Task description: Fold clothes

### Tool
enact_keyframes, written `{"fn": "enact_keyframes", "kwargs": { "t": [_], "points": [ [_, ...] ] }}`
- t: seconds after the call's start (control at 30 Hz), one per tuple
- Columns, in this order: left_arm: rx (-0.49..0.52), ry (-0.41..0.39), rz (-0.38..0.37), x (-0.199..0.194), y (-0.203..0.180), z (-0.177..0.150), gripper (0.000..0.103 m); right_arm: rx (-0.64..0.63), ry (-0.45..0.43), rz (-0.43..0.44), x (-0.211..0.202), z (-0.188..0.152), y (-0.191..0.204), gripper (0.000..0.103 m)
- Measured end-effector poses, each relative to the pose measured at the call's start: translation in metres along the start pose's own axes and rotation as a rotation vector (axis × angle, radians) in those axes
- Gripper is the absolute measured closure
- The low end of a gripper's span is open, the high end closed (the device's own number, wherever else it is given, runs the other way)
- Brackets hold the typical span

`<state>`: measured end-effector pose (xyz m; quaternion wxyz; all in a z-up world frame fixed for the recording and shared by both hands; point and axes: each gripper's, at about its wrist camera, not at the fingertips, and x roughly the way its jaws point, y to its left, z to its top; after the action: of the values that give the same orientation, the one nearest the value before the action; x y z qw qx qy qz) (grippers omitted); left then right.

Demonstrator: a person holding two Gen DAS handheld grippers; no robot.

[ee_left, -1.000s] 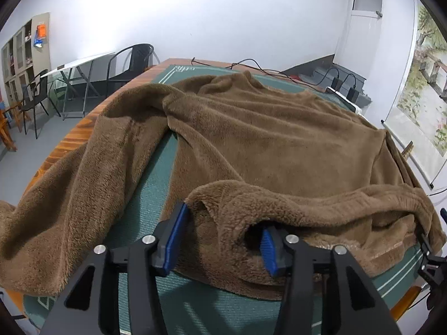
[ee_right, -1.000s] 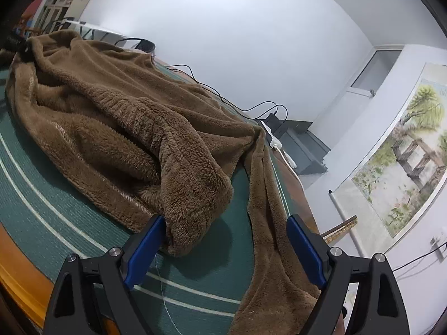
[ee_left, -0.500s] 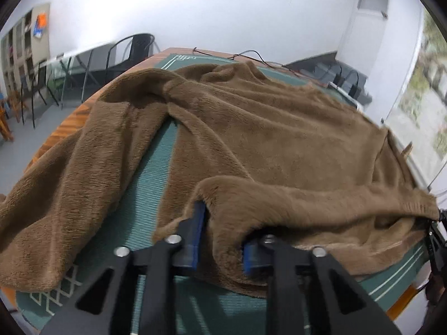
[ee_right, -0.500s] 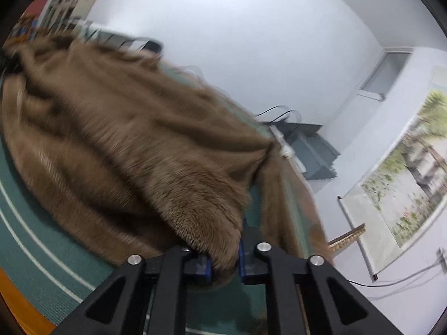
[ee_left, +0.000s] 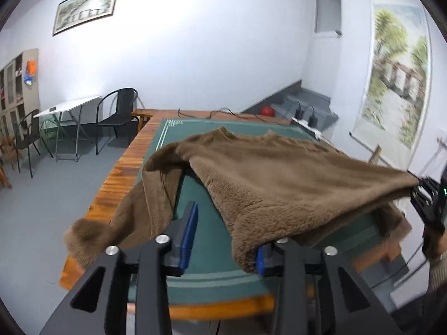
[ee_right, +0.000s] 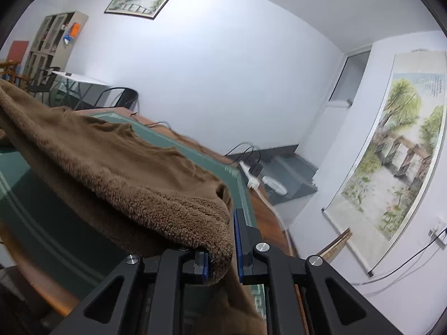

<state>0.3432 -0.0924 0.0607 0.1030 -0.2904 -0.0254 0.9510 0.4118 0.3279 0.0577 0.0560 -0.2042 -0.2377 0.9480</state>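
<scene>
Left wrist view: the left claw (ee_left: pixel 223 234) is standing spread, its left pad bare, the sweater (ee_left: pixel 279 184) hem draping only over its right pad; ahead the sweater is hanging lifted above the table (ee_left: pixel 195 276), one sleeve trailing off to the left. Far right, the right claw (ee_left: pixel 427 195) is holding the other corner.

Right wrist view: the right claw (ee_right: pixel 220 251) is pinching the hem, which is stretching away left.

Judgement: a hem-lifting fold step; next, the left claw needs a firm pinch.

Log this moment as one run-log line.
left hand-held gripper open, brown sweater on one finger | right hand-held gripper shut on sweater | hem lifted
</scene>
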Motion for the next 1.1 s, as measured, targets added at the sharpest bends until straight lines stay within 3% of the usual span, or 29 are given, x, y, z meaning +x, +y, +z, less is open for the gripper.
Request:
{"fn": "enact_keyframes", "kwargs": {
  "t": [0.1, 0.27, 0.4, 0.43, 0.5, 0.53, 0.67, 0.9, 1.1],
  "points": [
    [0.031, 0.078, 0.005, 0.011, -0.004, -0.020, 0.060, 0.002, 0.054, 0.043, -0.007, -0.010, 0.000, 0.091],
    [0.019, 0.286, -0.009, 0.060, 0.009, -0.059, 0.059, -0.029, 0.202, 0.165, 0.006, -0.047, 0.020, 0.091],
    [0.152, 0.438, -0.014, 0.088, 0.005, -0.088, 0.047, -0.067, 0.286, 0.266, 0.014, -0.068, 0.033, 0.086],
    [0.192, 0.437, -0.013, 0.087, 0.003, -0.089, 0.047, -0.077, 0.290, 0.275, 0.014, -0.072, 0.032, 0.080],
    [0.270, 0.426, -0.012, 0.082, -0.001, -0.089, 0.046, -0.087, 0.283, 0.276, 0.010, -0.077, 0.028, 0.038],
    [0.292, 0.414, -0.023, 0.078, 0.000, -0.087, 0.045, -0.085, 0.269, 0.271, 0.006, -0.077, 0.023, 0.031],
    [0.327, 0.348, -0.072, 0.053, 0.009, -0.072, 0.023, -0.028, 0.200, 0.299, 0.004, -0.050, 0.001, 0.028],
    [0.244, 0.176, -0.064, 0.014, 0.027, -0.015, 0.023, 0.075, 0.078, 0.349, 0.000, -0.001, -0.037, 0.028],
    [0.034, 0.069, -0.116, 0.018, 0.043, 0.074, 0.019, 0.183, -0.084, 0.385, -0.008, 0.066, -0.079, 0.028]
  ]
}}
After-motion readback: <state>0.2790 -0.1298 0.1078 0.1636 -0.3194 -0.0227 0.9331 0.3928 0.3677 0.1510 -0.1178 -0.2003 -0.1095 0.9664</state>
